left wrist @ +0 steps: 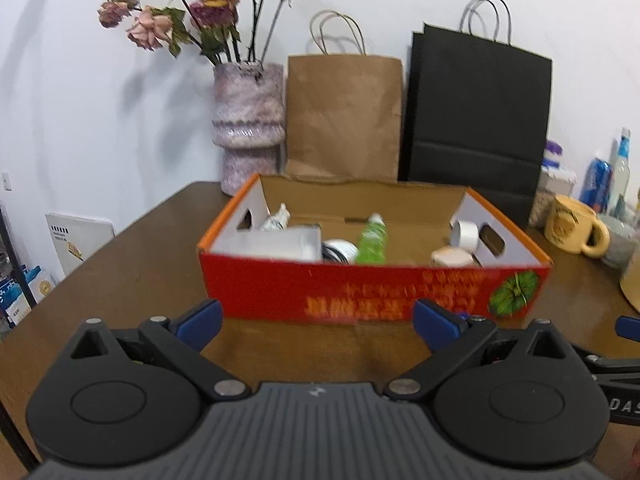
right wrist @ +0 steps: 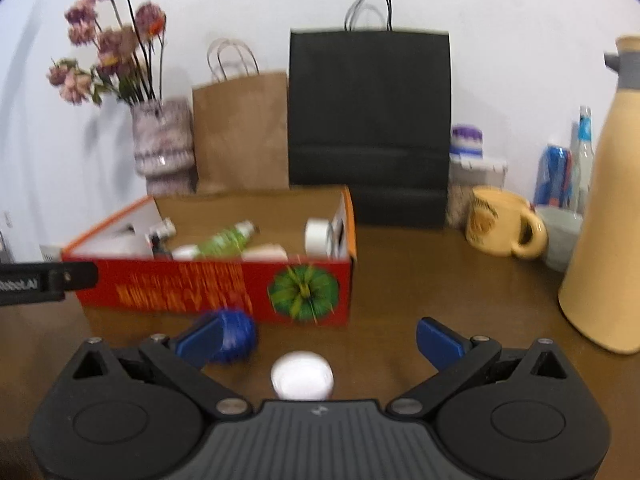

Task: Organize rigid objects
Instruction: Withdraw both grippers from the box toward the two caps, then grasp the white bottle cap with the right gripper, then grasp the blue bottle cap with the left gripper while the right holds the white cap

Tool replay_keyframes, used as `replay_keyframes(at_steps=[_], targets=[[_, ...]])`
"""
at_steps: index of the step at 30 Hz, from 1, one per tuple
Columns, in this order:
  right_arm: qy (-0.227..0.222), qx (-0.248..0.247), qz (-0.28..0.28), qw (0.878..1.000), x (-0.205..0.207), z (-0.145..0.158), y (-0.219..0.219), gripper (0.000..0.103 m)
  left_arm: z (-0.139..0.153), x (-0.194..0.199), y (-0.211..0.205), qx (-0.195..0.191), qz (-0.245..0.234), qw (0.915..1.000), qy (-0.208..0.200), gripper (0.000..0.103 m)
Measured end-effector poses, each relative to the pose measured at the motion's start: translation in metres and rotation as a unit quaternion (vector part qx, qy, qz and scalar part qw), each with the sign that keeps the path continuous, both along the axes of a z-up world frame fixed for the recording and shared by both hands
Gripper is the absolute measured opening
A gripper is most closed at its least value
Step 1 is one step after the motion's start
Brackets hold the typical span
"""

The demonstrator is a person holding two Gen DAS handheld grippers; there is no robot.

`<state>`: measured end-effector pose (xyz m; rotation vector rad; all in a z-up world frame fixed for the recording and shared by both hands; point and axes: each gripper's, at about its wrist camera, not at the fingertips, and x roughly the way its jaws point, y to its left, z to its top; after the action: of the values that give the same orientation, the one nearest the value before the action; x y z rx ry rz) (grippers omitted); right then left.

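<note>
Ahead of the gripper, a plain white wall [left wrist: 80,80] rises behind a brown wooden table [left wrist: 132,264]. Against it stand a mottled vase [left wrist: 246,120] of dried roses, a brown paper bag [left wrist: 344,116] and a black paper bag [left wrist: 480,112].

Only bits I can actually read are "DAS" on the right gripper [left wrist: 624,384] and "RobboAI"-ish lettering on the left gripper [right wrist: 44,282]; red box [left wrist: 372,286] print's too blurry.

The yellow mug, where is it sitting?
The yellow mug stands on the brown table, right of the red box, near the black bag.
</note>
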<state>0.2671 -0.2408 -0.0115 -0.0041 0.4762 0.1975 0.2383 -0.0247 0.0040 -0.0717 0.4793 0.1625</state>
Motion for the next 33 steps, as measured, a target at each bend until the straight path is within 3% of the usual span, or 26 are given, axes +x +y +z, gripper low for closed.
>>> replay_keyframes(at_steps=[7,10,19,23,33], targets=[[0.038,-0.014,-0.001,0.999,-0.002,-0.02,-0.001,0.103,-0.019,-0.007,-0.01,0.009,-0.018,0.9994,0.029,0.103],[0.047,-0.016,0.005,0.999,0.002,-0.024,0.002,0.095,-0.021,-0.007,-0.01,0.009,-0.019,0.9993,0.031,0.103],[0.069,-0.009,0.031,0.997,0.017,-0.03,0.008,0.068,-0.024,-0.005,-0.007,-0.001,-0.021,0.9991,0.037,0.103],[0.077,-0.011,0.037,0.996,0.019,-0.031,0.01,0.038,-0.025,-0.004,-0.007,-0.002,-0.021,0.9991,0.038,0.103],[0.039,0.001,0.023,0.999,0.009,-0.025,0.004,0.038,-0.024,-0.004,-0.006,-0.004,-0.02,0.9991,0.036,0.103]])
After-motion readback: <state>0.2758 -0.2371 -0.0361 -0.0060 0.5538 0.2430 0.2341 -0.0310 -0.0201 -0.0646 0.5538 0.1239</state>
